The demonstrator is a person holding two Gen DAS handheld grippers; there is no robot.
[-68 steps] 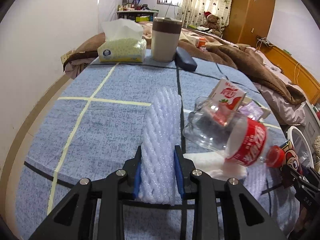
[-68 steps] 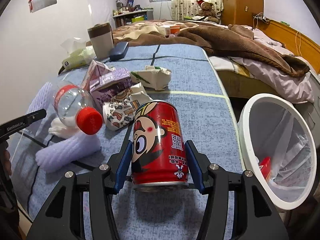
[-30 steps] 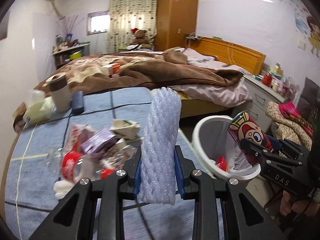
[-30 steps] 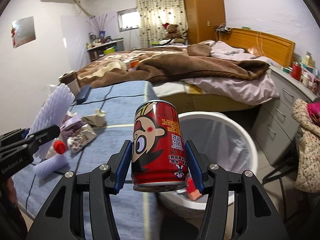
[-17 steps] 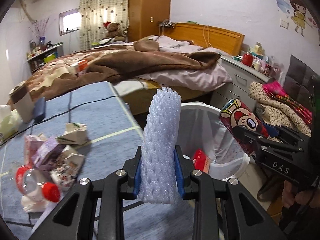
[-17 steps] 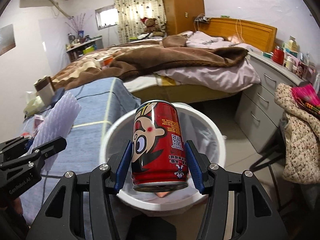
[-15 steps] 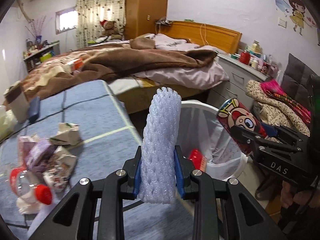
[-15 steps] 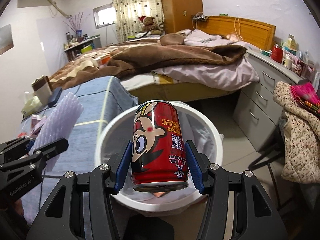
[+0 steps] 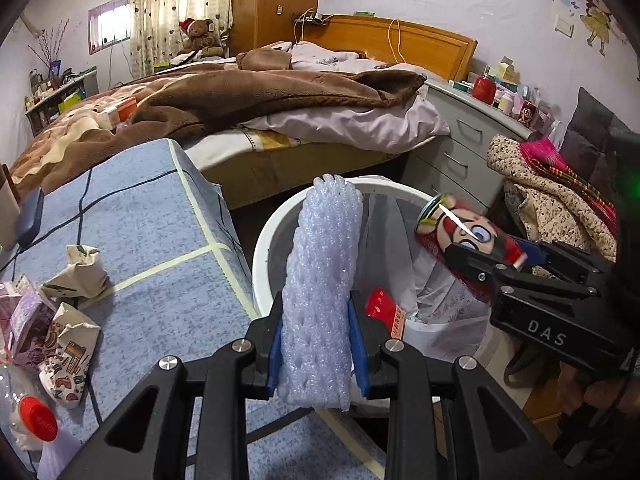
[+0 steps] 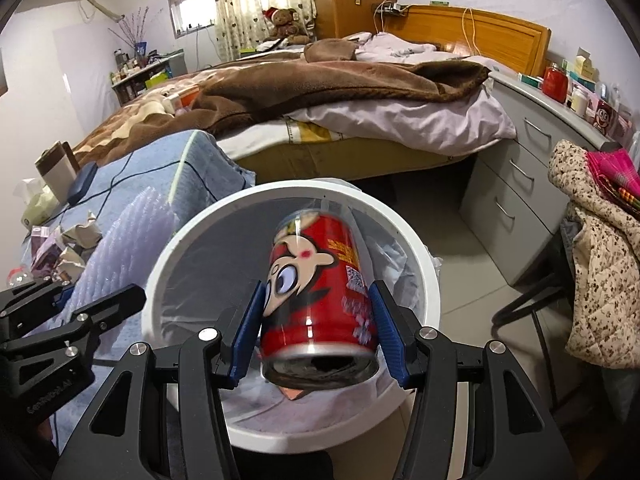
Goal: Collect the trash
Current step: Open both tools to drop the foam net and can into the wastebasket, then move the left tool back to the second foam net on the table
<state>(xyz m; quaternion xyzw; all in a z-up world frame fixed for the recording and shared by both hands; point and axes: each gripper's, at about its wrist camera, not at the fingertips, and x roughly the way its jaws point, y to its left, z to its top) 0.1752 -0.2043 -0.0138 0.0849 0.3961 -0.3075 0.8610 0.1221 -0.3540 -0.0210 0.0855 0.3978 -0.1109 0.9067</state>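
Red cartoon can (image 10: 316,292) and white foam net sleeve (image 9: 320,288) over the white wastebasket (image 10: 420,248).
The right hand-held gripper (image 10: 316,320) clamped the tilted, blurred can above the lined basket; the left hand-held gripper (image 9: 318,344) pinched the upright sleeve at its rim, beside the blue-clothed tabletop (image 9: 160,240).

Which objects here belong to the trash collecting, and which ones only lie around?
Job in hand:
- foam sleeve, in left gripper
- red can, between right gripper pads
- white bin
- crumpled cartons
- plastic bottle

Lying about:
- brown blanket
- teddy bear
- tissue box
- flowered jacket
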